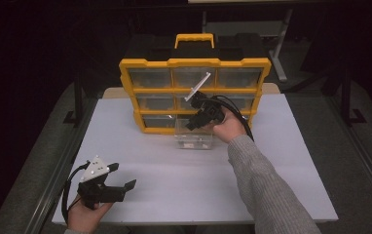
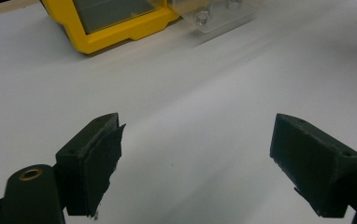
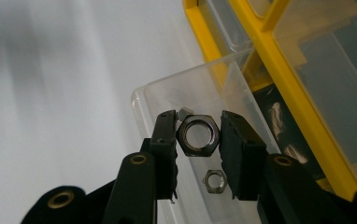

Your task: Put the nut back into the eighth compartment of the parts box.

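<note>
A yellow and black drawer organizer (image 1: 194, 90) stands at the back of the white table (image 1: 184, 170). A clear plastic drawer (image 1: 194, 136) is pulled out in front of its bottom row. My right gripper (image 3: 198, 135) hangs over this drawer (image 3: 158, 100), shut on a large steel hex nut (image 3: 198, 135). A smaller nut (image 3: 214, 180) lies on the drawer's floor below. My left gripper (image 1: 125, 179) rests low at the table's front left, open and holding nothing; its pads (image 2: 99, 163) stand wide apart over bare table.
The organizer's yellow corner (image 2: 116, 35) and the clear drawer (image 2: 214, 16) sit far ahead in the left gripper view. Dark floor and a table frame surround the white surface. Bare table spans the middle and right.
</note>
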The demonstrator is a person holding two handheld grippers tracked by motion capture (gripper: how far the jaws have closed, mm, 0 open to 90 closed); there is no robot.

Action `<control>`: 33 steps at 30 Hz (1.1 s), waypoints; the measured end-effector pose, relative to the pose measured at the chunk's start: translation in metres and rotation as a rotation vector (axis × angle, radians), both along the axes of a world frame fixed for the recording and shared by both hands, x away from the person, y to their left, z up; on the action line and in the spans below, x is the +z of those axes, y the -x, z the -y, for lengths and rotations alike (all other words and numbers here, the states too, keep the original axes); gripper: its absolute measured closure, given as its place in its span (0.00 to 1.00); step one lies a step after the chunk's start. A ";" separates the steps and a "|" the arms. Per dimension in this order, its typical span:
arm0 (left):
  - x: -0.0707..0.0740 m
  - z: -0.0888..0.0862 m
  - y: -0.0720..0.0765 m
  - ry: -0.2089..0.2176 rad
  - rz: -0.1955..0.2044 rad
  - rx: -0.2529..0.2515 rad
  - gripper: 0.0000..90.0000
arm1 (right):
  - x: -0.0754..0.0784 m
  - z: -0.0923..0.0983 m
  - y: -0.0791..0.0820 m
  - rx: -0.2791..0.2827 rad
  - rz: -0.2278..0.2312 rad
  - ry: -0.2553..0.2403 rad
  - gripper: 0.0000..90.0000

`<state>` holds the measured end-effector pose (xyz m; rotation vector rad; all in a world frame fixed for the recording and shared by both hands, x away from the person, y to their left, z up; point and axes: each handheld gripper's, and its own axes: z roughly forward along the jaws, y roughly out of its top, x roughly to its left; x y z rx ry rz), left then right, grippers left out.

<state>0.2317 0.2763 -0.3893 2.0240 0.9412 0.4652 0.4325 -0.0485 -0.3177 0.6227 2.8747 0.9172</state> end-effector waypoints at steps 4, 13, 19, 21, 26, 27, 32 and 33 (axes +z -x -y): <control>0.000 0.000 0.000 0.003 0.001 0.002 0.18 | -0.007 0.001 -0.003 -0.014 -0.010 0.009 0.74; -0.001 0.001 0.000 0.007 -0.004 -0.001 0.18 | -0.017 0.002 -0.007 -0.019 -0.016 0.007 0.74; -0.001 0.001 0.000 0.002 -0.006 -0.003 0.18 | -0.020 0.002 -0.008 -0.031 -0.030 0.012 0.73; -0.001 0.001 -0.001 -0.001 -0.006 -0.003 0.18 | -0.021 0.003 -0.009 -0.032 -0.034 0.000 0.73; -0.002 0.001 0.000 -0.001 -0.005 -0.004 0.18 | -0.017 0.008 -0.006 -0.048 -0.030 -0.009 0.72; -0.001 0.001 0.000 -0.001 -0.005 -0.004 0.18 | -0.016 0.009 -0.005 -0.048 -0.030 -0.014 0.72; -0.001 0.001 0.000 0.003 -0.006 -0.001 0.18 | -0.008 0.019 0.002 -0.054 -0.020 -0.030 0.70; -0.001 0.001 0.000 0.007 -0.005 0.002 0.18 | -0.007 0.021 0.003 -0.049 -0.010 -0.046 0.69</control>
